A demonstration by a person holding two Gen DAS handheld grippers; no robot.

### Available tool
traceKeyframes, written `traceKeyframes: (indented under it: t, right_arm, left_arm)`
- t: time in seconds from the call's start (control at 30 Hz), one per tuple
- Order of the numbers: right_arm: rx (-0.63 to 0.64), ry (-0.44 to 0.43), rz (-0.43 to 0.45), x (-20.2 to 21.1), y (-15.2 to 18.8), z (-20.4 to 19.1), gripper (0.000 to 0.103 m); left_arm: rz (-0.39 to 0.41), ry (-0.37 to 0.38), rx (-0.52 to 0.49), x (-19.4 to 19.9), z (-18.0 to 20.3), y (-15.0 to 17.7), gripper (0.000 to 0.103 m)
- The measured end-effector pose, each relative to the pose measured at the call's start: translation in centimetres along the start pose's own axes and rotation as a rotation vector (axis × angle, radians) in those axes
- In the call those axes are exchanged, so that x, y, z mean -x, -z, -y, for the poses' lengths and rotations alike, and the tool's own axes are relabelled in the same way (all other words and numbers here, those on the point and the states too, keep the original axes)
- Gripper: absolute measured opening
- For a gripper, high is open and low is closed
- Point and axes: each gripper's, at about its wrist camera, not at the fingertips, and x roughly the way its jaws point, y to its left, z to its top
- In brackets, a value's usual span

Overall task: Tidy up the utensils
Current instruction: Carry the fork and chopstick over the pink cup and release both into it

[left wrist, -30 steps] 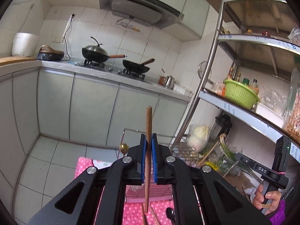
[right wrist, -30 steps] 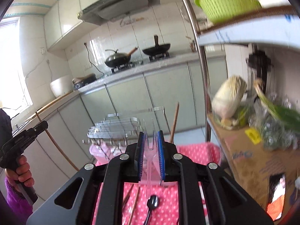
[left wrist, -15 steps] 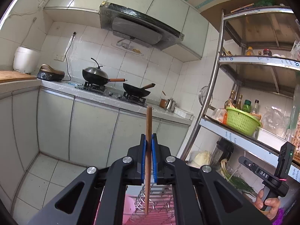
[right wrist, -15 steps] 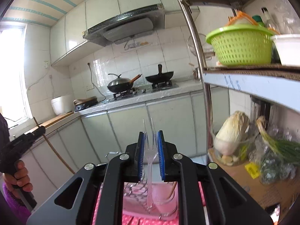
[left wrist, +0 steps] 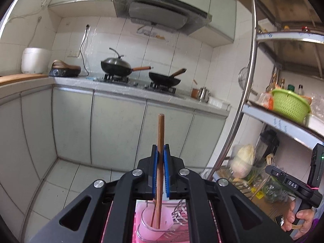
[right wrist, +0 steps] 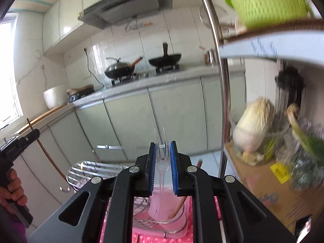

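My left gripper (left wrist: 160, 151) is shut on a brown wooden chopstick (left wrist: 160, 137) held upright, its lower end inside a pink cup (left wrist: 150, 227) that stands in a wire rack. My right gripper (right wrist: 162, 151) holds a clear plastic fork (right wrist: 162, 162) tines up between its blue pads, the handle reaching down into the same pink cup (right wrist: 162, 210). A wooden chopstick (right wrist: 179, 206) leans inside that cup. The right gripper also shows at the right in the left wrist view (left wrist: 293, 184), and the left one at the left in the right wrist view (right wrist: 18, 143).
A wire dish rack (right wrist: 91, 170) stands on a pink dotted cloth (right wrist: 202, 237). A steel shelf post (left wrist: 239, 121) rises at the right, with a green basket (left wrist: 289, 105), a cabbage (right wrist: 253, 127) and greens. Kitchen cabinets (left wrist: 117, 129) with woks lie behind.
Both grippers tipped up and then came back down over the rack. The chopstick's end now sits in the pink cup, and the fork's handle has dropped into the cup.
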Motion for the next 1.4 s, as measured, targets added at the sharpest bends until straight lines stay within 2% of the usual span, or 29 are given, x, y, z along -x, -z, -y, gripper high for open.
traceKeyframes:
  t: [0.37,0.7,0.77,0.8,0.83,0.93,1.23,1.4]
  right_arm:
    - [-0.006,0.015,-0.063,-1.1,2.3,0.2,0.014]
    - [-0.008,0.019,-0.106,-1.3,2.4,0.1,0.014]
    - [-0.010,0.016,-0.107,-1.0,2.3,0.4,0.015]
    - [-0.008,0.017,-0.106,-0.9,2.3,0.4,0.017]
    - [-0.006,0.020,-0.106,-0.8,2.2,0.4,0.022]
    - [-0.001,0.020,-0.096,-0.2,1.8,0.4,0.034]
    - [0.025,0.017,-0.005,4.0,0.7,-0.6,0.034]
    - [0.051,-0.013,0.008,7.0,2.1,-1.9,0.034]
  left_arm:
    - [-0.106,-0.014,0.030,-2.8,-1.2,3.9,0.005]
    - [-0.178,-0.005,0.093,-4.0,-2.0,4.4,0.008]
    - [-0.177,-0.006,0.105,-3.7,-2.4,4.3,0.011]
    - [-0.173,-0.008,0.116,-3.4,-2.6,4.3,0.016]
    - [-0.168,-0.009,0.127,-3.2,-2.7,4.2,0.021]
    - [-0.152,-0.007,0.151,-2.4,-3.1,3.7,0.023]
    - [-0.096,0.015,0.127,1.5,-2.8,2.6,0.031]
    - [-0.087,0.060,0.103,4.1,-1.7,2.8,0.035]
